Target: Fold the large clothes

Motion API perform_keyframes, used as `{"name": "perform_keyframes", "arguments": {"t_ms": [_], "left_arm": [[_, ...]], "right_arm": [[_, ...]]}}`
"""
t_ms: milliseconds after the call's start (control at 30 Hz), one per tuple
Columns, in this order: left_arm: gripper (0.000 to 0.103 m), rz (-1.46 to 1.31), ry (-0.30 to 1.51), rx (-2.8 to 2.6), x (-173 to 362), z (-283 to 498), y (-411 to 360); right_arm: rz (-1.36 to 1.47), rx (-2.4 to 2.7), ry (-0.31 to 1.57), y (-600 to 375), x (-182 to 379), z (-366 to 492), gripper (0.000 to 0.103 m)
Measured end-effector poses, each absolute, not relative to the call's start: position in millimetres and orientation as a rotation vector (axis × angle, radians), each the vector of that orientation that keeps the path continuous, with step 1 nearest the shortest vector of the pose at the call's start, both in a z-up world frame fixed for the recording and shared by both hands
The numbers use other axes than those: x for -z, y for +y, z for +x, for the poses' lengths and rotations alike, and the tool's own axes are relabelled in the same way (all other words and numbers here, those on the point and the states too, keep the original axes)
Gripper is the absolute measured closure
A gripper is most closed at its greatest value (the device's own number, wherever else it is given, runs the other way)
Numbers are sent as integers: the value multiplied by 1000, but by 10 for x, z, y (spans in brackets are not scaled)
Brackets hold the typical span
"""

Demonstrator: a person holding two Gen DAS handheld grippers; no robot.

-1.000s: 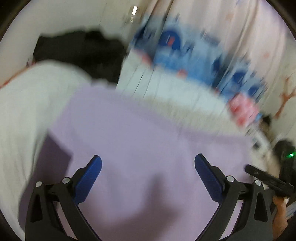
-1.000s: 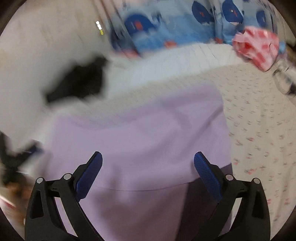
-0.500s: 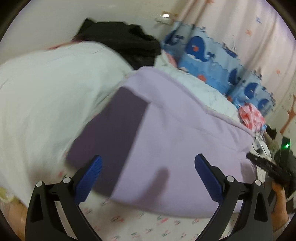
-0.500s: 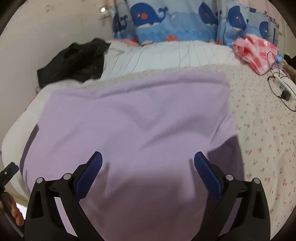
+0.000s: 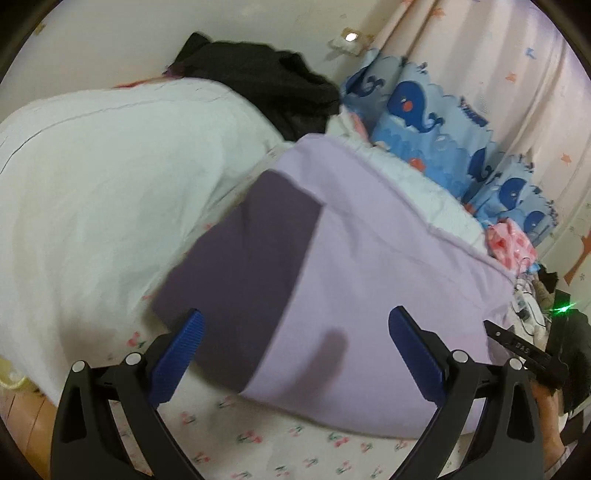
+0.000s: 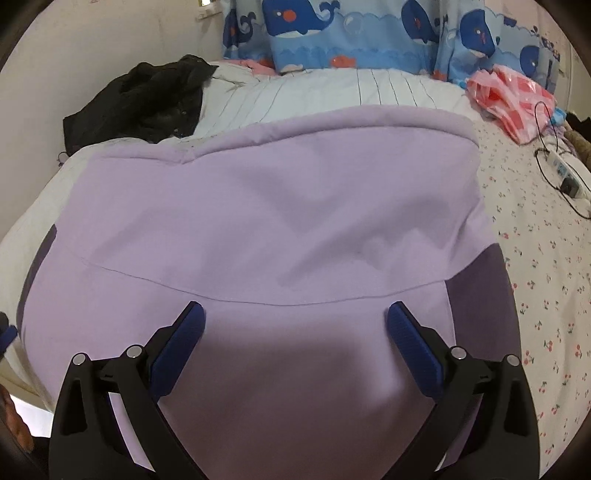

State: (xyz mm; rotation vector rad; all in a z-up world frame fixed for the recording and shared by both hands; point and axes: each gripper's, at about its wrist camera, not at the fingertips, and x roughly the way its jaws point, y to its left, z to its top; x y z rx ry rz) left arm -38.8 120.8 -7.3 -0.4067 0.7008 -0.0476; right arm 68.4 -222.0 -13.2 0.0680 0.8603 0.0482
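Observation:
A large lilac garment [image 5: 369, 266] [image 6: 280, 221] with darker purple side panels lies folded on the bed. In the left wrist view my left gripper [image 5: 295, 332] hovers open over its near left corner, nothing between the blue pads. The right gripper [image 6: 295, 328] is open too, held just above the garment's near half, beyond a curved seam. The other gripper's black tip [image 5: 524, 349] and a hand show at the left view's right edge.
A white duvet [image 5: 110, 192] bulges on the left. A black garment [image 6: 140, 96] lies at the bed's head beside whale-print pillows [image 6: 332, 33]. A pink plastic bag [image 6: 513, 96] and a power strip with cable [image 6: 565, 173] sit on the floral sheet [image 6: 535, 258] at right.
Both grippers have pulled back and steadied. The left view swung from directly over the garment to its left side; the garment now lies settled and flat.

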Motion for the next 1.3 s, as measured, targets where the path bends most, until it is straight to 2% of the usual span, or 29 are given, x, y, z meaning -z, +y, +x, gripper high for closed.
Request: {"name": "perform_keyframes", "arguments": {"t_ms": [167,300,400,500,567,700,767,867,1033,1200,1300], "left_arm": [[7,-300,612,134,-139,-52,850],[7,-231,558,183,-293,372,544],[7,-203,605,173,-141,776,411],[7,-211,693,126,242,1039,384],[7,-165,710,102,306,1055,320],[7,-169,720,102,268,1069,323],[7,-165,725,97,276,1075,318],[7,-157,711,99,251,1084,296],[7,-110,732,62,304,1131,236],[7,-116,742,60,304,1156,245],[7,-114,733,62,297,1156,218]], "right_arm": [[-4,20,768,-2315,-86,939,7],[-70,87,785,-2423,37,1387,7],[-41,82,883,-2510,409,1658,7],[-39,71,903,-2509,492,1723,6],[-38,65,902,-2528,412,1732,6],[-20,80,773,-2566,121,1797,6],[3,107,814,-2600,212,1983,6],[20,81,966,-2612,643,2315,6],[21,85,1004,-2633,605,2379,6],[-23,99,847,-2566,296,2175,6],[40,78,988,-2671,668,2372,6]]}}
